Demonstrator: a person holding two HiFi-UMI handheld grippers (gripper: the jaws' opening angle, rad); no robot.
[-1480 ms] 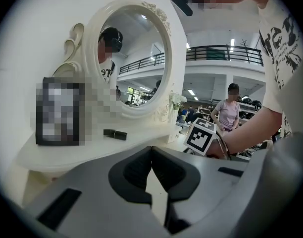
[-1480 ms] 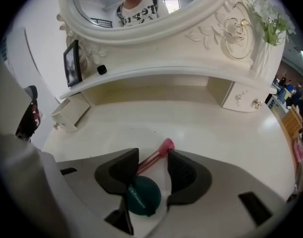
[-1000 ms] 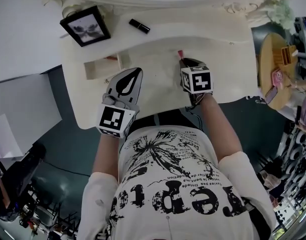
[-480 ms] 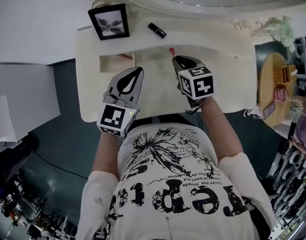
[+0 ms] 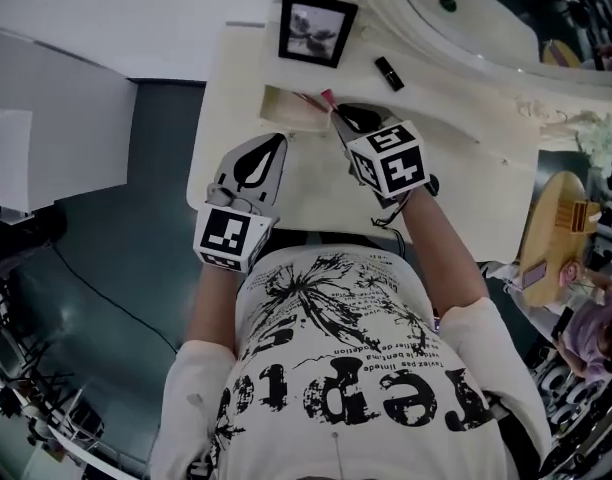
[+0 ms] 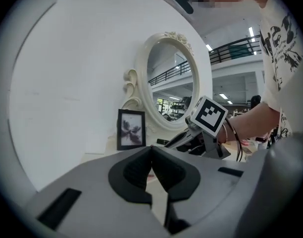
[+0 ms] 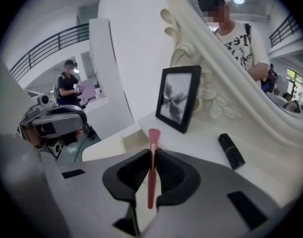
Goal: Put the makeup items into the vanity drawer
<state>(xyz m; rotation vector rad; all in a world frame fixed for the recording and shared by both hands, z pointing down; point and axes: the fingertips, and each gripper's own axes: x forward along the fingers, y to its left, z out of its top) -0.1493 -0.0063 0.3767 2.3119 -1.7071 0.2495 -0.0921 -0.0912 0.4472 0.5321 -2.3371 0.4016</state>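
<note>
Fingers (image 7: 135,172) of the right gripper (image 7: 152,158) pinch narrowly on the pink makeup brush (image 7: 151,185). Its handle is clamped between the pads and its bristle head pokes out ahead. The left gripper (image 6: 151,168) has its jaws together with nothing between them and hangs on the person's side of the open drawer (image 5: 282,108), a little apart from it.

The vanity top (image 5: 466,143) spreads out to the right of the drawer, and the oval mirror (image 5: 466,13) rises beyond it on that side. The picture frame (image 5: 316,28) stands upright just behind the drawer. The black lipstick (image 5: 389,71) lies on the top to the drawer's right, not yet picked up. In the head view the brush head reaches the drawer's right end, so the brush sits at the drawer's edge, not yet inside.

The step in hand looks like dropping the brush in. To do it well, the right gripper should move further left until the whole brush is over the opening. It should then tip the brush so it lies along the drawer and come low before the pads part. A release from high up could bounce the brush off the rim. The frame behind is close enough to knock if the move overshoots.
</note>
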